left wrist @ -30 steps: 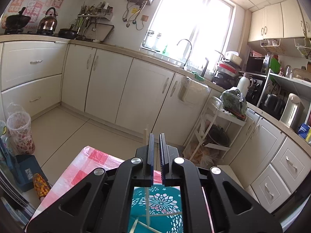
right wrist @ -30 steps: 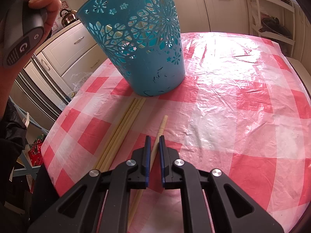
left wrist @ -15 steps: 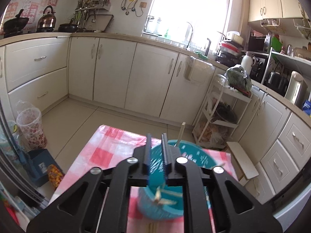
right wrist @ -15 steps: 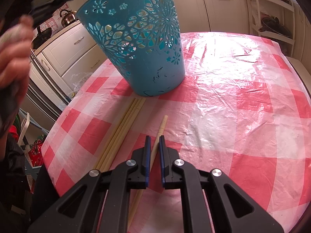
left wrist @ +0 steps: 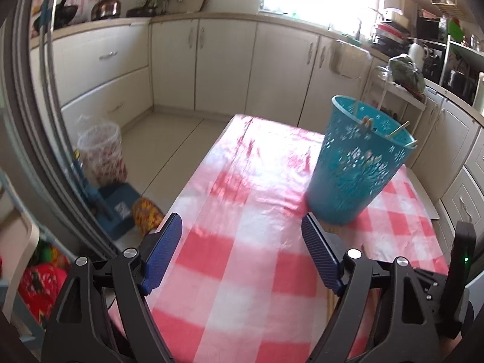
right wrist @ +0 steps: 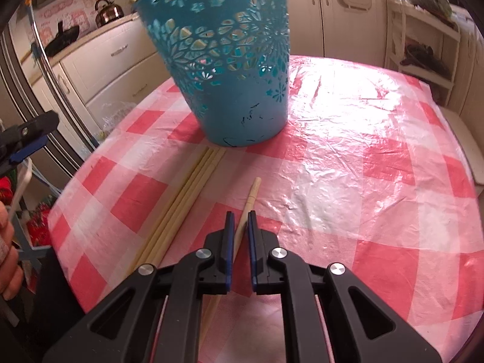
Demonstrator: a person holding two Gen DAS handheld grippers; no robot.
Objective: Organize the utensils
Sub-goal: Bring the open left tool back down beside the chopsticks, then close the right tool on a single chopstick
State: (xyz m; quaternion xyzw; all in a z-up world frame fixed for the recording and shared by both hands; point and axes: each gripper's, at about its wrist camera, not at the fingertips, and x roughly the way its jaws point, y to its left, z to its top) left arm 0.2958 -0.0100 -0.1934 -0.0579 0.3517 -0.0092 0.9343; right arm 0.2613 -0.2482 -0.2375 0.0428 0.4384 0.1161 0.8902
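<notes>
A teal cut-out basket (right wrist: 230,69) stands on the red-and-white checked tablecloth (right wrist: 363,157). In the left wrist view the basket (left wrist: 357,163) is to the right, with chopstick ends (left wrist: 367,122) at its rim. My left gripper (left wrist: 240,220) hovers over the near table; its jaws are opening wide with nothing between them. My right gripper (right wrist: 240,216) is low at the table's front, shut on a single chopstick (right wrist: 251,195) that lies pointing at the basket. A bundle of several chopsticks (right wrist: 181,205) lies just left of it.
The table's left edge (left wrist: 193,175) drops to the floor, where a lined bin (left wrist: 101,151) and a blue dustpan (left wrist: 116,208) stand. A hand (right wrist: 7,260) shows at the left edge of the right wrist view. Cabinets line the far wall.
My left gripper held a chopstick above the basket, let it go inside, then pulled back, down and to the left while its jaws spread wide. The right gripper has stayed put.
</notes>
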